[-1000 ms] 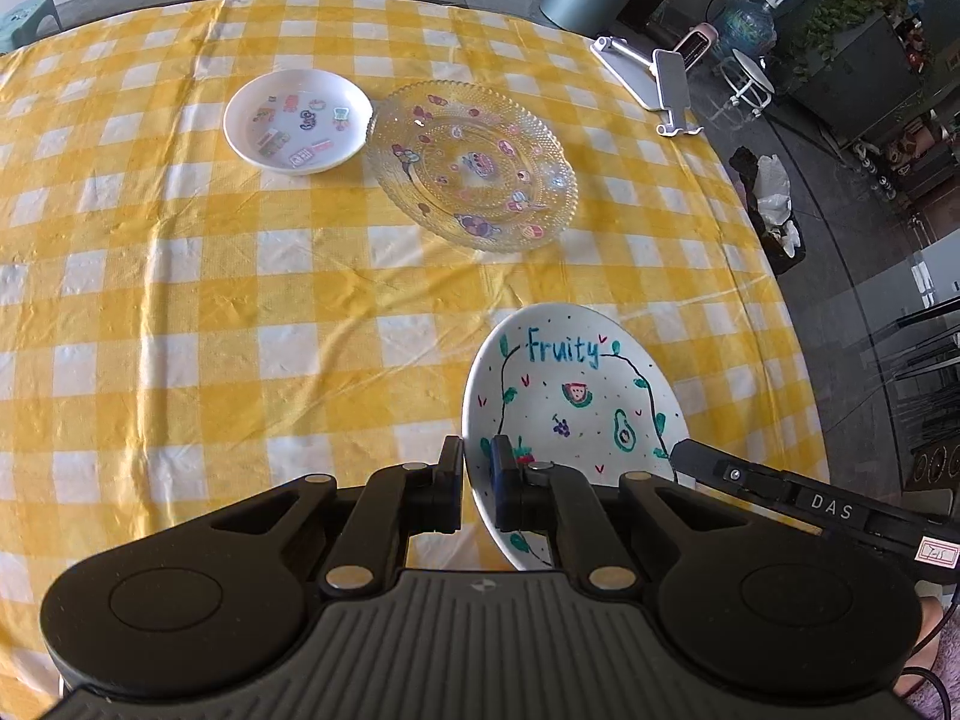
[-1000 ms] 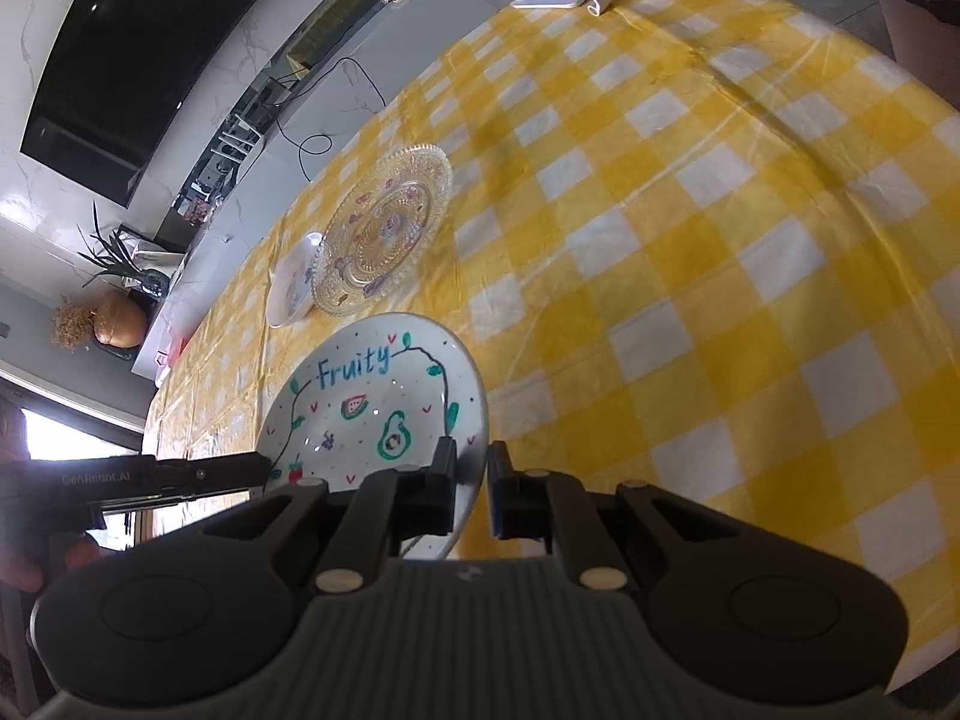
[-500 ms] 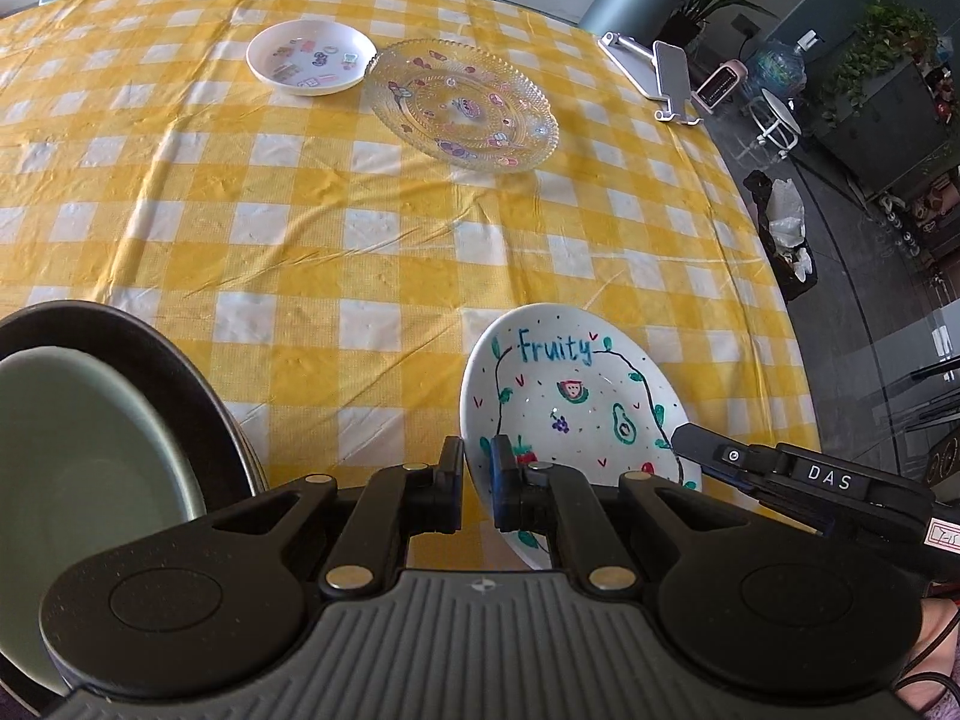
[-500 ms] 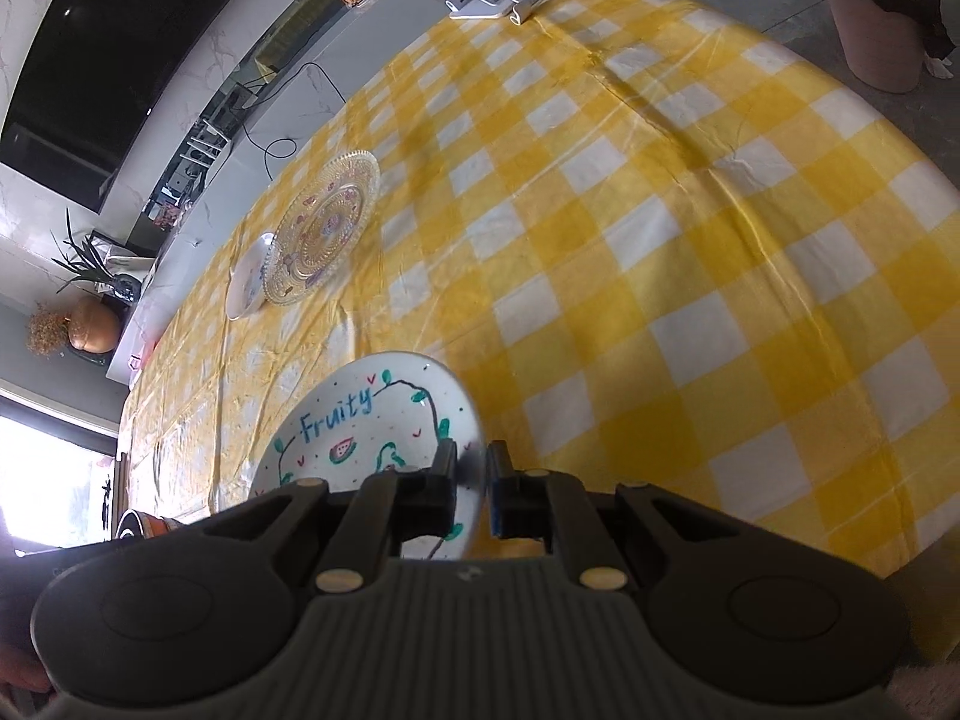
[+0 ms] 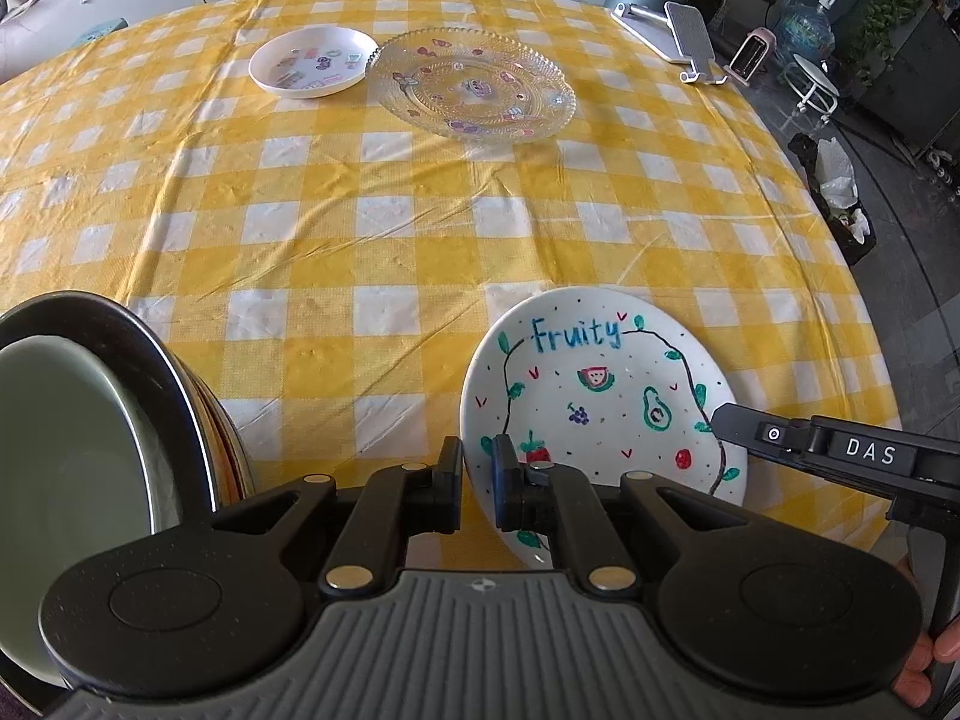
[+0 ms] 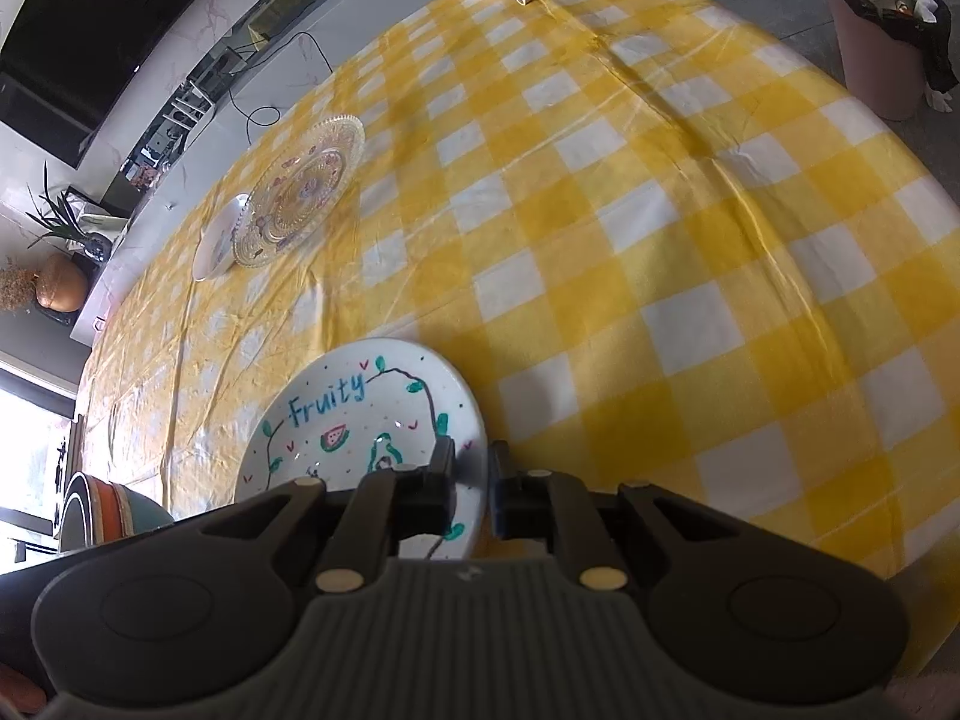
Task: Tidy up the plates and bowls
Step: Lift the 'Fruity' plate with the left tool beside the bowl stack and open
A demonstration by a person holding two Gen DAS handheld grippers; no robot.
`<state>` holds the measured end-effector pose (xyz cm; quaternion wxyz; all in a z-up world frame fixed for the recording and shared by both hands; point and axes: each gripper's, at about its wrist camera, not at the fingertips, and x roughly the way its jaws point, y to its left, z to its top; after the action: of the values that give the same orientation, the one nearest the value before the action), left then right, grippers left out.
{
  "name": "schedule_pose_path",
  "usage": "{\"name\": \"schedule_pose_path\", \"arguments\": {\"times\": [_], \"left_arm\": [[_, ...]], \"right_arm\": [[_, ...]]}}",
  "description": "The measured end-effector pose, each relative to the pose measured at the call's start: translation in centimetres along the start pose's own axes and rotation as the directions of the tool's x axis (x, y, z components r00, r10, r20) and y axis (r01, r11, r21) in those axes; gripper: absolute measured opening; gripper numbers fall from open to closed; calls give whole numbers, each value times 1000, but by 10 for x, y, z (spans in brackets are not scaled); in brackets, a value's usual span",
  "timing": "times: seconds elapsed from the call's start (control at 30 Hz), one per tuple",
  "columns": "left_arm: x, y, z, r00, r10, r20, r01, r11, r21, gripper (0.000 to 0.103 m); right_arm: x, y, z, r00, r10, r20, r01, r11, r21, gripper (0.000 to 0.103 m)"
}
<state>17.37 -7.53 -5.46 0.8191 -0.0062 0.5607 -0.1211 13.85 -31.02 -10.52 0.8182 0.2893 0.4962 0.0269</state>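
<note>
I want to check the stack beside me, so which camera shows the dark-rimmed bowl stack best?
The left wrist view: the dark-rimmed bowl stack fills its lower left, showing the pale green inside and rim. The right wrist view catches only a small striped sliver of it at the left edge.

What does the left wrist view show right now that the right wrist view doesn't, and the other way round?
Only the left wrist view shows the pale green bowl's inside, nested in dark plates, and the right gripper pinching the Fruity plate. Only the right wrist view shows the wall TV and the stack's striped outside. Both show the Fruity plate gripped on opposite rims, the glass plate, small white dish and checked tablecloth.
</note>
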Motion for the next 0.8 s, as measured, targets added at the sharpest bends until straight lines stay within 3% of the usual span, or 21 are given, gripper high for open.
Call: {"name": "schedule_pose_path", "arguments": {"times": [0.13,0.37,0.57,0.63,0.8], "left_arm": [[6,-5,-3,999,44,-12,-43,998,35,10],[5,-6,-1,999,44,-15,-43,998,41,13],[-6,-3,3,1000,4,26,-4,1000,17,25],[-11,-1,5,999,-10,44,9,1000,3,29],[-25,3,10,994,-69,86,70,997,-12,33]], "right_arm": [[-1,3,-2,1000,-5,-1,5,1000,-18,9],[0,9,-4,1000,-27,4,27,998,-58,10],[-8,21,-8,997,-44,62,51,992,-119,21],[-12,24,-9,995,-44,88,55,990,-131,32],[-17,26,-6,991,-12,131,28,992,-123,36]]}}
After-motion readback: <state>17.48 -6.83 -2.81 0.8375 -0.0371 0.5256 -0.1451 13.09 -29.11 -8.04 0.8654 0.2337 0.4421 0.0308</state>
